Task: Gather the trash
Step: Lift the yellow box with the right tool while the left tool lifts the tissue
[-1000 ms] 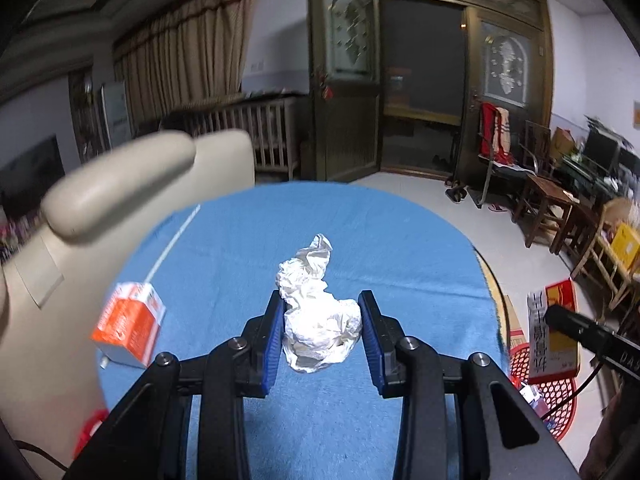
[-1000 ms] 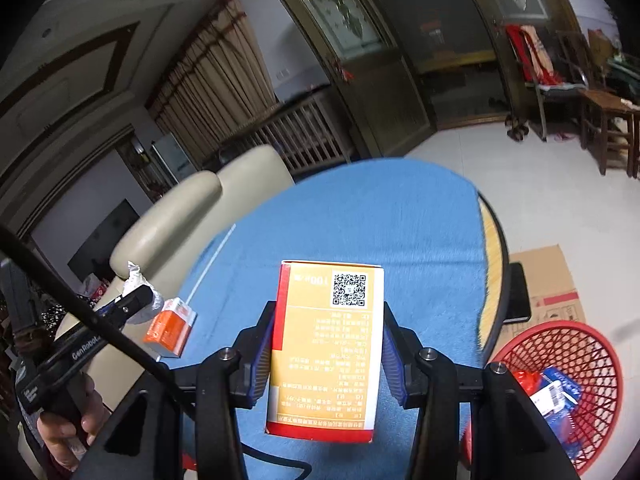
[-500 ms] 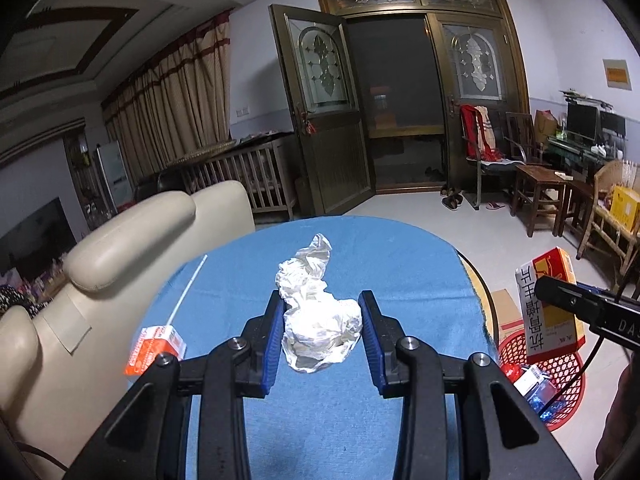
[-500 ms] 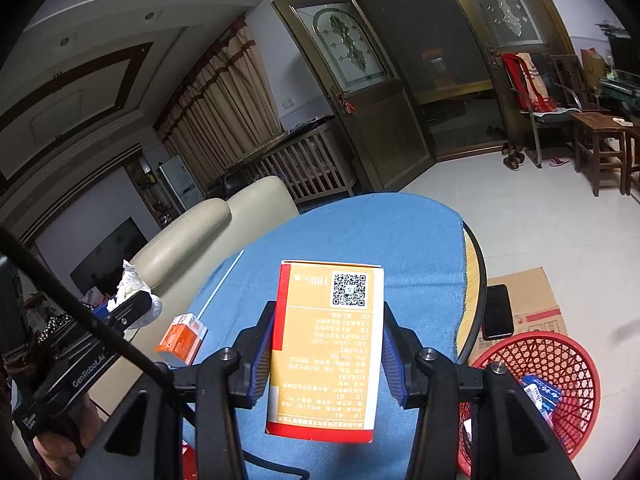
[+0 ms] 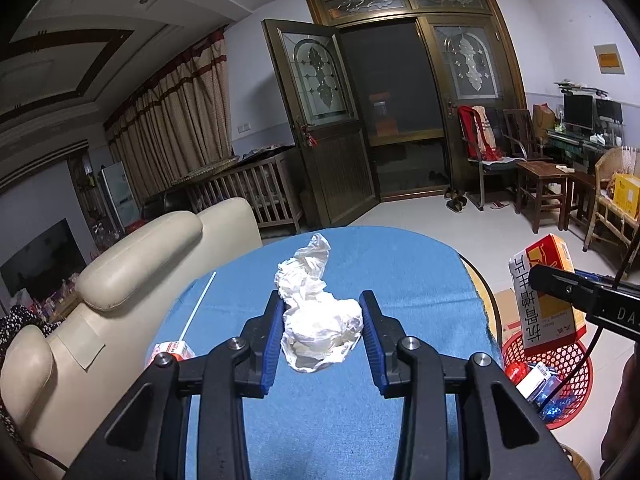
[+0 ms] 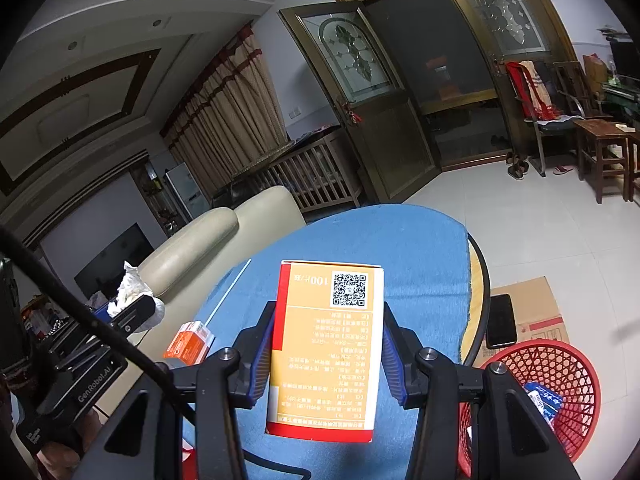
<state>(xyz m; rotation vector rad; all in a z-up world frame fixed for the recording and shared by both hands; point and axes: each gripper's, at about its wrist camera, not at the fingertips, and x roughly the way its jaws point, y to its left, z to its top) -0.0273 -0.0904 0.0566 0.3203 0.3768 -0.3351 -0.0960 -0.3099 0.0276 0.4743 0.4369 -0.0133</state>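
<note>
- The tabletop (image 5: 400, 276) in front of you is round and covered with a blue cloth; its bare rim shows along the right edge, and a cream sofa (image 5: 132, 268) stands against its left edge.
- The red mesh basket (image 6: 560, 364) sits on the floor just off the tabletop's right edge, with a few packets already inside; a flattened cardboard sheet (image 6: 532, 308) lies on the floor behind it, with a dark phone (image 6: 500, 320) on it by the tabletop's rim.
- Your right tool (image 6: 328, 352) is closed onto the yellow box (image 6: 326, 348), fingers pressed on its two long sides, QR code facing up. From the left wrist view the box hangs off the right edge of the tabletop, above the basket.
- Your left tool (image 5: 320, 332) is closed onto the crumpled white tissue (image 5: 318, 320), gripping the lower wad while the loose top sticks up past the fingertips. It is held above the near-centre of the tabletop; from the right wrist view it appears off by the left edge, in front of the sofa.
- A small orange carton (image 6: 190, 340) lies on the cloth near the tabletop's left edge.
- A thin white stick (image 5: 198, 306) lies on the cloth near the same left edge, its near end just beside the carton.
</note>
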